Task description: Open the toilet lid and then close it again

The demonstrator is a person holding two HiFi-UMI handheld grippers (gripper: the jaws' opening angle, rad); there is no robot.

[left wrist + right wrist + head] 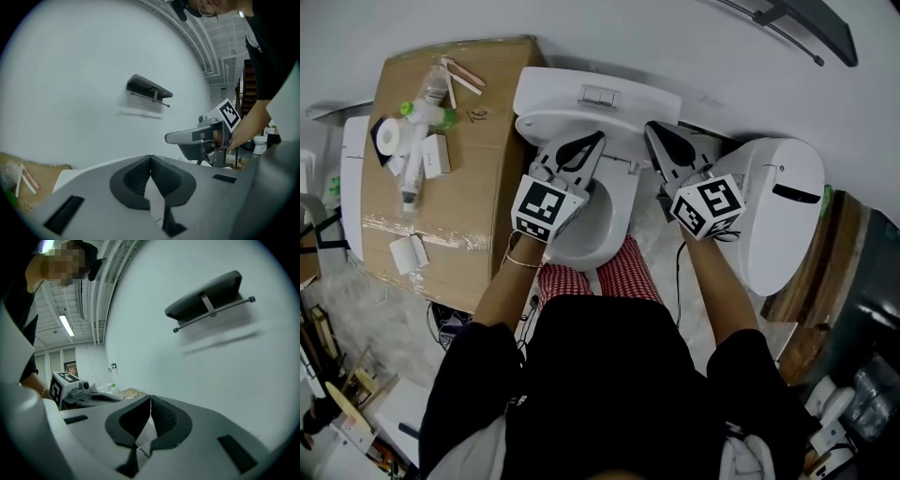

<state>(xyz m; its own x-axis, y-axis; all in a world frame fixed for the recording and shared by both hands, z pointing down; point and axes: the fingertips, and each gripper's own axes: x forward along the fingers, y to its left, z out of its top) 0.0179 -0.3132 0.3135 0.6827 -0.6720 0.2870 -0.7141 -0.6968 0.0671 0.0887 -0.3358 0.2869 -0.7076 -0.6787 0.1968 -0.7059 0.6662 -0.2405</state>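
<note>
The white toilet (581,246) stands below me with its bowl uncovered. Its lid (546,120) seems raised against the tank (546,86) and shows only edge-on. My left gripper (601,135) hangs over the left side of the bowl, shut, with nothing between its fingers. My right gripper (648,126) hangs over the right rim, also shut and holding nothing. Both point up at the bare wall, so in the left gripper view my left gripper (150,156) and in the right gripper view my right gripper (150,397) show no toilet. Neither gripper touches the lid.
A cardboard box (487,187) with bottles and small packs stands left of the toilet. A second white toilet (787,211) sits at the right. A dark shelf (797,28) (149,89) (206,298) hangs on the wall above. My legs stand before the bowl.
</note>
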